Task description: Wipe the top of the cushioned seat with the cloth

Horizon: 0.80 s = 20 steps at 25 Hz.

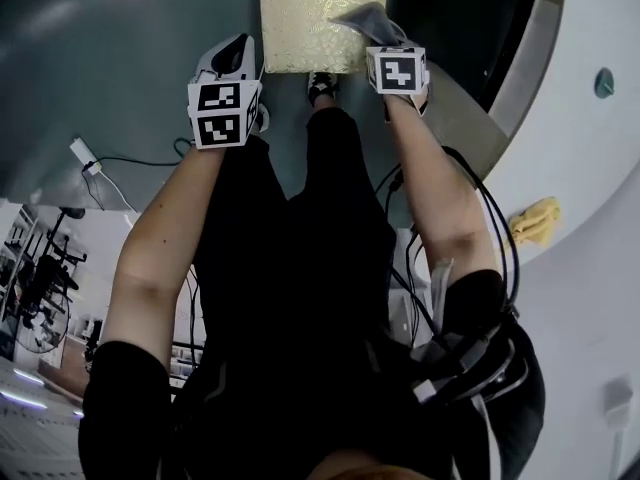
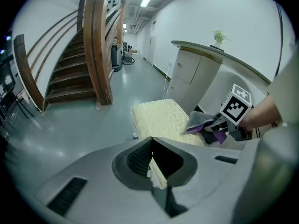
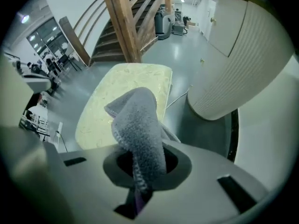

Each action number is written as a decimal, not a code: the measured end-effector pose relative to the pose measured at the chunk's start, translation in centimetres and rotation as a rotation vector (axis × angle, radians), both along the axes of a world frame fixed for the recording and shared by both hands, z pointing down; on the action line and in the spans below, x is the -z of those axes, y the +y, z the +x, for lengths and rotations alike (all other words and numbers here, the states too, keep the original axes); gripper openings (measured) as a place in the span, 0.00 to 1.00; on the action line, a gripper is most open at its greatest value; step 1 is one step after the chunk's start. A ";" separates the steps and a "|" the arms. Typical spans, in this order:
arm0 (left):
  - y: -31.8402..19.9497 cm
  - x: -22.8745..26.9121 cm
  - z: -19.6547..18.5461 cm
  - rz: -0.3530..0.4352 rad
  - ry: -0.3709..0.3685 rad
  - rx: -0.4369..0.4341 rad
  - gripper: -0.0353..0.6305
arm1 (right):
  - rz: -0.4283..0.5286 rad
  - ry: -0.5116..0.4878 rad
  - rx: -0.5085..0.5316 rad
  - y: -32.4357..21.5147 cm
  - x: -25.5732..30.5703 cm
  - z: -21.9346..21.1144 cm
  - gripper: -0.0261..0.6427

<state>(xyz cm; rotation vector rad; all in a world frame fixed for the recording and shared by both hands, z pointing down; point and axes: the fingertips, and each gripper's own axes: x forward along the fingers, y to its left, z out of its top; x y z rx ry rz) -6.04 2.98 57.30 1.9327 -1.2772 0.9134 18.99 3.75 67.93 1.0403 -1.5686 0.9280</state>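
Two tools near cushioned seat [image 1: 300, 18] on grey floor [image 1: 120, 48]: right tool [image 1: 378, 40] clamps cloth [image 3: 138, 125], left tool [image 1: 238, 56] closed

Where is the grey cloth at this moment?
The grey cloth is held in the fingers of the right gripper, at the top middle of the head view, over the near right corner of the cushioned seat.

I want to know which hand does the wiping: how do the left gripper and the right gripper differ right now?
The right gripper has its jaws shut on the grey cloth; the left gripper has its jaws together and holds no cloth. The right gripper holds the cloth at the near right corner of the cushioned seat; the left gripper sits beside the seat's left edge. Both carry a marker cube and point toward the seat.
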 end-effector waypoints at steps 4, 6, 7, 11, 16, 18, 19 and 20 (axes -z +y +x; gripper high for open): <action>0.0 2.5 0.1 0.002 -0.012 -0.006 0.06 | 0.047 -0.080 0.075 -0.5 4.0 -2.3 0.08; -1.2 3.5 0.0 0.030 -0.015 -0.002 0.06 | 0.085 -0.123 0.120 -1.5 5.9 -4.4 0.08; -1.6 3.9 -0.2 0.037 -0.009 0.011 0.06 | 0.090 -0.149 0.138 -1.5 6.6 -5.8 0.08; -2.6 3.1 -2.0 0.033 0.028 0.081 0.06 | 0.145 -0.219 0.303 -2.5 8.4 -13.9 0.09; -3.5 1.5 -4.8 0.052 0.019 0.082 0.06 | 0.136 -0.257 0.404 -2.5 5.8 -22.5 0.08; -3.2 1.3 -5.9 0.058 0.028 0.080 0.06 | 0.137 -0.256 0.447 -2.1 4.5 -25.0 0.08; -3.1 1.2 -6.2 0.062 0.032 0.073 0.06 | 0.142 -0.249 0.462 -2.2 3.9 -25.8 0.09; -3.2 1.0 -6.4 0.066 0.035 0.065 0.06 | 0.141 -0.235 0.464 -2.4 3.2 -26.2 0.09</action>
